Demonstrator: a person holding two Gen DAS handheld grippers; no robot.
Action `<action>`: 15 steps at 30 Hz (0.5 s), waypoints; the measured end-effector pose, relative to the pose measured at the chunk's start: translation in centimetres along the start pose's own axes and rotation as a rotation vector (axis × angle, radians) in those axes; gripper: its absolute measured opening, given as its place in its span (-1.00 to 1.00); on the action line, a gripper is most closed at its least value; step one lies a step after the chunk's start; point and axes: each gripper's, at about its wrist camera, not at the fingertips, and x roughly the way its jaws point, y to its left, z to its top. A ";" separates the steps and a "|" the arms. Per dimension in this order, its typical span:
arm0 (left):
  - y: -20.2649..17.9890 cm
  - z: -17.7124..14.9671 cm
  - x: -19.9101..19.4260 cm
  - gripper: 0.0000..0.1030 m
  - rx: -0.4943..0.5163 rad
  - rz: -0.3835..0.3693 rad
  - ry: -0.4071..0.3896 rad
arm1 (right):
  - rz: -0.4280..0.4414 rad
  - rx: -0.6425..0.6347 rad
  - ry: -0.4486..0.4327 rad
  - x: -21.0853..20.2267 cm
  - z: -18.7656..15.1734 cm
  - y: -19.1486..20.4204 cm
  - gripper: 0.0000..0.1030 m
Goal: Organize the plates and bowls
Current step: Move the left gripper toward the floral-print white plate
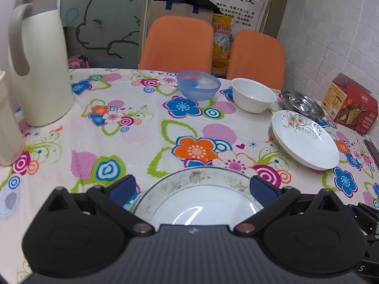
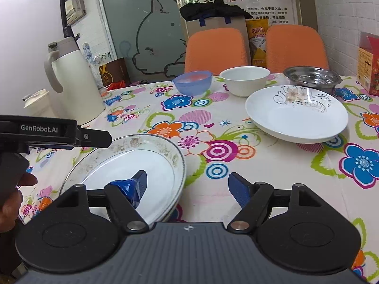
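The left gripper (image 1: pixel 193 187) has its fingers spread wide on either side of the patterned plate (image 1: pixel 196 198), touching nothing. The right gripper (image 2: pixel 188 187) is also parted and empty, its left finger (image 2: pixel 139 184) over that plate's rim. Beyond the fingers on the floral tablecloth (image 2: pixel 236 189) sit a white plate (image 2: pixel 296 116), white bowl (image 2: pixel 245 80), blue bowl (image 2: pixel 192 81) and steel bowl (image 2: pixel 312 77).

**A:** what's on the table?

**B:** gold-rimmed plate (image 2: pixel 132 163) nearest, flat on the cloth. Flower-print white plate (image 2: pixel 296 116) further right, one edge raised. Behind: blue plastic bowl (image 2: pixel 192 82), white bowl (image 2: pixel 245 80), steel bowl (image 2: pixel 312 75), all upright in a row.
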 end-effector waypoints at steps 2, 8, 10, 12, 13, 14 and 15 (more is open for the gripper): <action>-1.2 0.7 0.7 0.97 0.018 -0.004 0.000 | -0.018 0.016 -0.004 -0.3 0.1 -1.1 0.21; -5.2 2.3 2.2 0.97 0.102 -0.023 -0.004 | -0.118 0.086 -0.016 -1.3 0.7 -5.4 0.22; -6.3 2.6 2.6 0.97 0.125 -0.023 -0.002 | -0.143 0.123 -0.024 -1.7 0.9 -7.2 0.22; -7.1 2.9 3.0 0.97 0.145 -0.019 0.003 | -0.154 0.159 -0.042 -2.3 1.1 -8.8 0.22; -7.5 3.0 3.1 0.97 0.152 -0.016 0.006 | -0.162 0.173 -0.051 -2.6 1.1 -9.5 0.23; -7.8 3.1 3.3 0.97 0.159 -0.012 0.008 | -0.171 0.186 -0.058 -2.8 1.1 -10.2 0.23; -8.1 3.2 3.5 0.97 0.167 -0.010 0.010 | -0.181 0.196 -0.063 -2.9 1.2 -10.8 0.23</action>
